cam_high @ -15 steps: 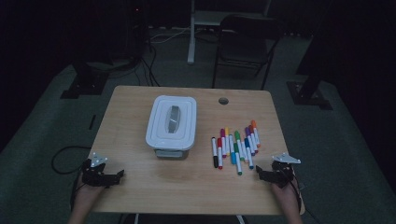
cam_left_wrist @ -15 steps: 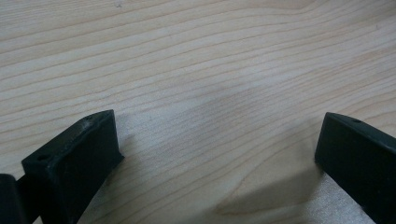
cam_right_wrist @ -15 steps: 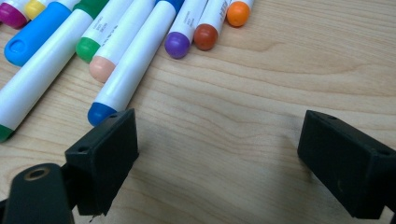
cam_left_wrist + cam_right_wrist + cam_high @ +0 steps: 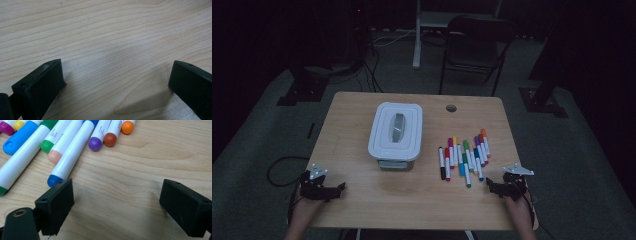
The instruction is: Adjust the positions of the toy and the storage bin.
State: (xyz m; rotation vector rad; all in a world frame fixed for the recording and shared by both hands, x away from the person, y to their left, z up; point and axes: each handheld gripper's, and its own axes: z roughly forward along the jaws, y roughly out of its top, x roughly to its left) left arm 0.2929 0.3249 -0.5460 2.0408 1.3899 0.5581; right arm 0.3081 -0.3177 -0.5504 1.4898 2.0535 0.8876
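A white lidded plastic box stands at the middle of the wooden table. To its right lies a row of several coloured markers. My left gripper rests at the front left corner, open over bare wood. My right gripper rests at the front right, open, just in front of the markers. In the right gripper view the marker ends lie beyond the jaws; a blue-tipped marker almost touches the left jaw.
A round cable hole sits near the table's far edge. A folding chair and stand legs are on the dark floor behind. A cable loops off the left side.
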